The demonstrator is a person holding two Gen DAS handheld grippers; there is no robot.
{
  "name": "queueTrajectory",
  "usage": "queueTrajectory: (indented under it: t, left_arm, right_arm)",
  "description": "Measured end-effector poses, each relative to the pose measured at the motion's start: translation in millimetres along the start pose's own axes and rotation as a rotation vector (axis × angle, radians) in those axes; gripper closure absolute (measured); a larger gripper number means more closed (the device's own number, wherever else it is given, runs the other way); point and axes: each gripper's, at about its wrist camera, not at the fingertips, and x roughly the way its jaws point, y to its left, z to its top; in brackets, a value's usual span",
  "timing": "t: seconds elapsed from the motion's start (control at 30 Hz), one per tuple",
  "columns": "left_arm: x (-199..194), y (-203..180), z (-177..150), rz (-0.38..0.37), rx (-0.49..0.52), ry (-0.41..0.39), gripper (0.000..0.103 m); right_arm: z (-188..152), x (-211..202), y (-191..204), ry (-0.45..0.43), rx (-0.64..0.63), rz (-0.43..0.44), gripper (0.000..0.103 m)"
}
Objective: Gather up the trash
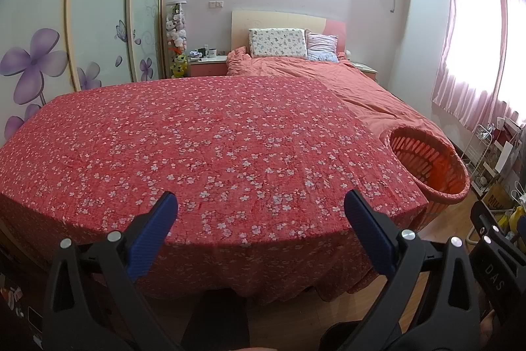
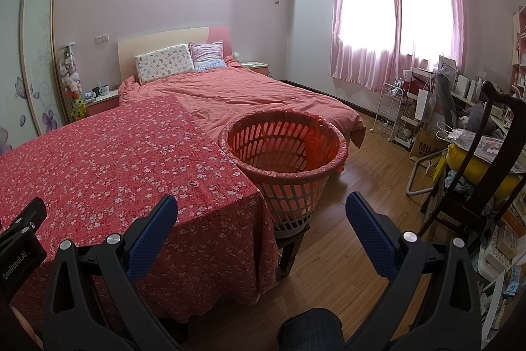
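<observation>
Gaping wide and empty, both grippers hovered: left gripper point(image 1: 261, 206) over the floral cloth point(image 1: 203, 147); only the right gripper point(image 2: 261, 209) showed the basket point(image 2: 282, 153) whole, on its stool point(image 2: 291, 247).

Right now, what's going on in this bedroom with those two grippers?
A person holds two grippers over a table covered in a red floral cloth. The left gripper and right gripper are both open and empty. A pink-lined basket stands beside the table, apparently as the trash bin. No trash shows on the cloth, and nothing is being handled at this moment.
</observation>
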Motion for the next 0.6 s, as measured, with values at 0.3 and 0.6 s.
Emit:
queueTrajectory:
  t: [0.3,0.6]
  left_arm:
    - [-0.3,-0.1,-0.6,-0.002,0.003,0.001,0.004]
    - [0.0,-0.1,-0.4,-0.002,0.006,0.000,0.004]
  right_arm:
    - [0.1,-0.2,0.0,0.000,0.000,0.000,0.002]
    - [-0.2,0.1,0.1,0.000,0.001,0.000,0.002]
